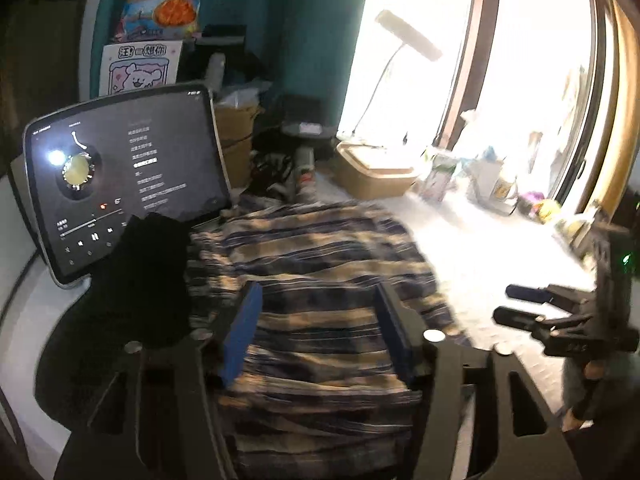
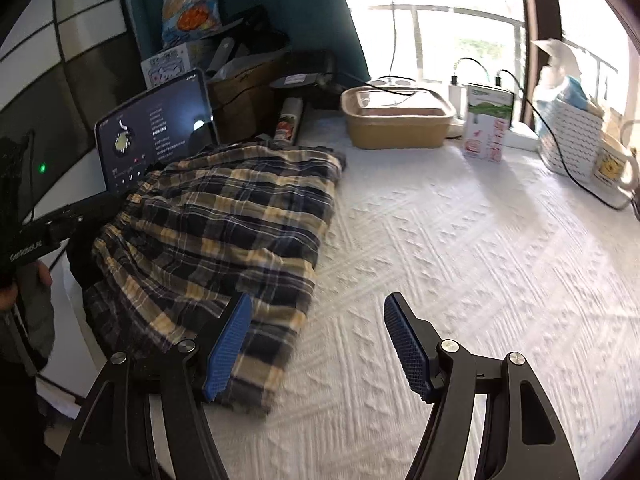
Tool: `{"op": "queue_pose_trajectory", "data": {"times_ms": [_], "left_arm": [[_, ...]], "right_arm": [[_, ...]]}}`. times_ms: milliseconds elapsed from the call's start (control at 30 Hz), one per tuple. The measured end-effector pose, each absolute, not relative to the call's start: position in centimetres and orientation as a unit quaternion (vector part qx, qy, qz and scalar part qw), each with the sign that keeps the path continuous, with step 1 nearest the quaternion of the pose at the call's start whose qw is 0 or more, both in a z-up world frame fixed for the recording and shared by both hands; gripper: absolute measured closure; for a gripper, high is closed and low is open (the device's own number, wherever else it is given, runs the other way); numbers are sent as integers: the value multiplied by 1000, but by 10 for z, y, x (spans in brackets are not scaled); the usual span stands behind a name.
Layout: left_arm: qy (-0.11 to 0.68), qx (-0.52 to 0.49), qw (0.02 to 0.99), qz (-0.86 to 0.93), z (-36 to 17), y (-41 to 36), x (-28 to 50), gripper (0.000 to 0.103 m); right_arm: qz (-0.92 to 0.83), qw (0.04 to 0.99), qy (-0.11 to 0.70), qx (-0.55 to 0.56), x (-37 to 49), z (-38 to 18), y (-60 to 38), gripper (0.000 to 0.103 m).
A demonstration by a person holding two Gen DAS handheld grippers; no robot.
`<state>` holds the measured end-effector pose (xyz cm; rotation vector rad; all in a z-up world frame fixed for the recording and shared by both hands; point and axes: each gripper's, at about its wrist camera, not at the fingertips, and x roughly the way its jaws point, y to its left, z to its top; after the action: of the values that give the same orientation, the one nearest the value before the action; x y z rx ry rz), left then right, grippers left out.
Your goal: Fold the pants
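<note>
The plaid pants (image 2: 212,236) are lying folded in a compact pile on the white textured cover (image 2: 460,260), near its left edge. A black cloth (image 1: 132,280) is lying just beside them on the left, touching their edge.

The left gripper (image 1: 320,332) is hanging over the pants with its two blue pads (image 1: 240,336) standing apart; nothing is being pinched between them. The right gripper (image 2: 316,348) is also standing wide, with bare cover showing between its pads. Its left pad (image 2: 228,352) is in front of the near corner of the pants, but whether it is touching the cloth I cannot tell.

Behind the pants one tablet (image 2: 156,132) is standing upright with a lit music screen, very close to the far edge of the pile. One cardboard box (image 2: 244,96) is standing behind it, and one snack bag (image 2: 192,0) is leaning above. One can (image 2: 288,120) is lying at the back. One beige lidded container (image 2: 396,120) is resting further right, then one small carton (image 2: 486,124), one patterned tissue box (image 2: 568,136) and one mug (image 2: 612,164). Black cables (image 2: 560,148) are running across these things. One desk lamp (image 1: 408,36) is standing against the bright window (image 1: 520,80).
</note>
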<state>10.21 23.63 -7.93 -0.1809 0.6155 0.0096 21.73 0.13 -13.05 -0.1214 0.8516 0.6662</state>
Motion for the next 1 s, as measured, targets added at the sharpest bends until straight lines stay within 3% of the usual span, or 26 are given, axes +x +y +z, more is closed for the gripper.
{"op": "queue_pose_trajectory", "data": {"times_ms": [100, 267, 400, 467, 633, 867, 1000], "left_arm": [[286, -95, 953, -1, -76, 224, 93, 35], [268, -76, 960, -11, -70, 196, 74, 12], [242, -66, 968, -18, -62, 177, 60, 9], [218, -56, 974, -25, -55, 165, 53, 0], [162, -34, 986, -20, -36, 143, 39, 1], [121, -26, 992, -11, -12, 125, 23, 1], [120, -8, 992, 34, -2, 119, 15, 1]], "right_arm": [[300, 864, 400, -51, 208, -125, -12, 32], [269, 880, 387, -52, 190, -114, -31, 32], [246, 898, 361, -54, 172, -99, -51, 29], [234, 908, 342, -58, 160, -88, -61, 24], [213, 929, 297, -64, 135, -62, -76, 21], [176, 960, 210, -60, 98, -19, -93, 2], [157, 970, 177, -59, 82, -1, -97, 0]]}}
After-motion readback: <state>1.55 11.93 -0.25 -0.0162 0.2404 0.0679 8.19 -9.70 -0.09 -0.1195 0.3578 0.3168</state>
